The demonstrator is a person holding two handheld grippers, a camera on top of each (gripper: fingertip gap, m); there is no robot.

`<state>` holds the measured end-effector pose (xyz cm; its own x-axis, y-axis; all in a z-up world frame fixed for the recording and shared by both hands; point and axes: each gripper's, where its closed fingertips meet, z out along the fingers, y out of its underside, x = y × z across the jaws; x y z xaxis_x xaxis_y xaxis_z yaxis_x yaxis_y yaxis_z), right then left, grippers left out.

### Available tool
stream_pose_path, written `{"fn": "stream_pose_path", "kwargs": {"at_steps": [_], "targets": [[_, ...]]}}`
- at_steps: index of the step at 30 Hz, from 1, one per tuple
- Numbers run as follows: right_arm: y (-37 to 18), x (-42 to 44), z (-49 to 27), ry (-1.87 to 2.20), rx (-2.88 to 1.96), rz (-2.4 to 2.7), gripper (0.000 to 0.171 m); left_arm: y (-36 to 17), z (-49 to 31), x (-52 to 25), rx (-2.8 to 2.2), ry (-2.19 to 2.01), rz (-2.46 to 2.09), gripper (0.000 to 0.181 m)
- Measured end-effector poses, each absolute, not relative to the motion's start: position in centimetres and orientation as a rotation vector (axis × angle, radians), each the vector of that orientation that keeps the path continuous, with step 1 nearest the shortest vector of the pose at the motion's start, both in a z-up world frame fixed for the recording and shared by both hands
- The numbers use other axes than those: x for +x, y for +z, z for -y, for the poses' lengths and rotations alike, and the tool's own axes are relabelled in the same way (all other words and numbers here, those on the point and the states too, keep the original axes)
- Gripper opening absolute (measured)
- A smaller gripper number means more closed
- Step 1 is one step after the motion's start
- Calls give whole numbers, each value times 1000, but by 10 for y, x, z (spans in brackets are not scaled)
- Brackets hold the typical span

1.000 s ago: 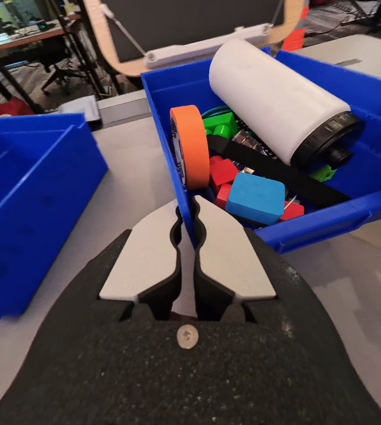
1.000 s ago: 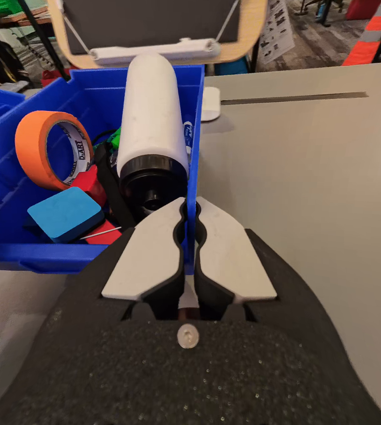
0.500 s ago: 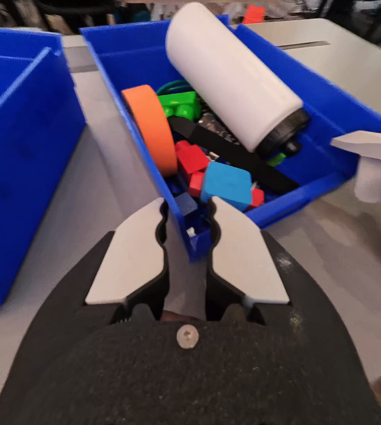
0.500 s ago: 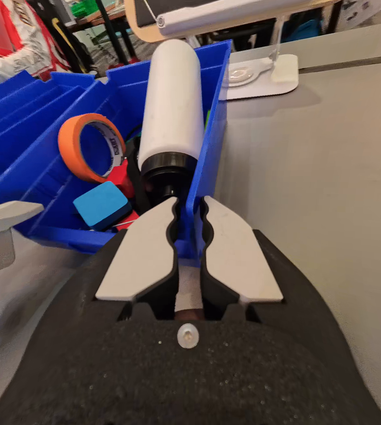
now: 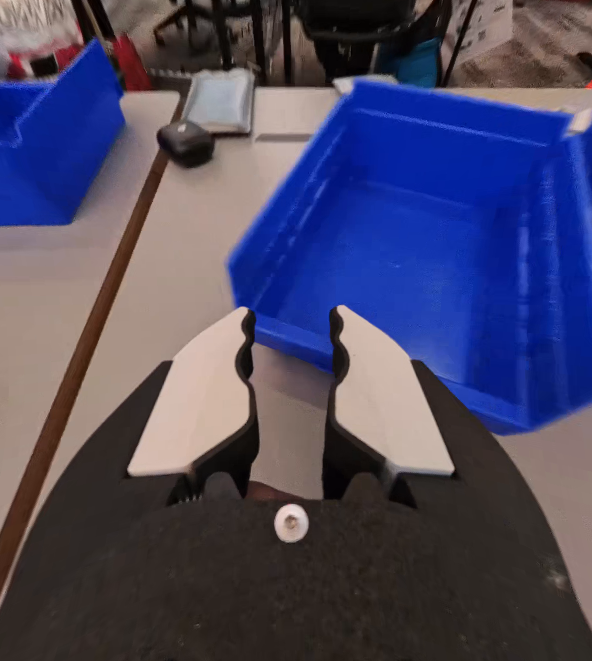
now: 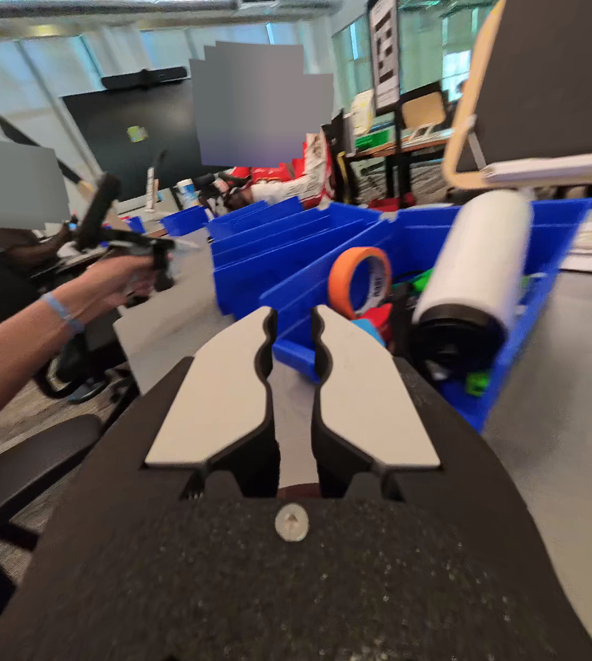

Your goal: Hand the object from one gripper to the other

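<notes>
No object is in either pair of jaws yet, and nothing here singles one out; your candidates all lie in the cluttered blue bin ahead and to the right of your right gripper. The white bottle lies on its side across that bin, its long axis running away from you and its black cap end toward you, resting on the clutter. Left of it the orange tape roll stands on edge, its open hole toward you, with small red, blue and green pieces beneath.

Your right gripper is the nearer one: its jaws are parted a little with nothing between them, tips over the bin's near corner. The bin's near wall stands between the jaws and the low pieces, so I judge you will have to come in from above.

Your left gripper has its jaws spread wider, also holding nothing, and points at an empty blue bin on the table, so it faces nothing to grasp. Farther off sit another blue bin and a small dark object.
</notes>
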<state>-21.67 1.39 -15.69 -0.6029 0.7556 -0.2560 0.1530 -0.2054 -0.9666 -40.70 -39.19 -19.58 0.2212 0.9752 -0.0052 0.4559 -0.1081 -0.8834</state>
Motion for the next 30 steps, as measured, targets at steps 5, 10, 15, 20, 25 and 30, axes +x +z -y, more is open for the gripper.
{"fn": "stream_pose_path", "kwargs": {"at_steps": [5,10,15,20,25,30], "targets": [[-185,-195,58,1946,-1070,1841,17,-206,422,-460,-1688,767,1267,42],[-189,-196,111,1958,-992,1950,17,-219,404,-474,-1738,668,1167,30],[-175,-227,155,1868,-916,1951,22,-237,406,-462,-1788,734,1266,11],[-197,-266,181,1573,-1054,2019,49,-238,382,-395,-1773,726,1207,3],[-218,-292,174,1275,-1166,1930,48,-236,384,-313,-1598,768,1327,4],[-233,-269,207,1404,-1185,2097,20,-236,389,-243,-1509,833,1416,5]]}}
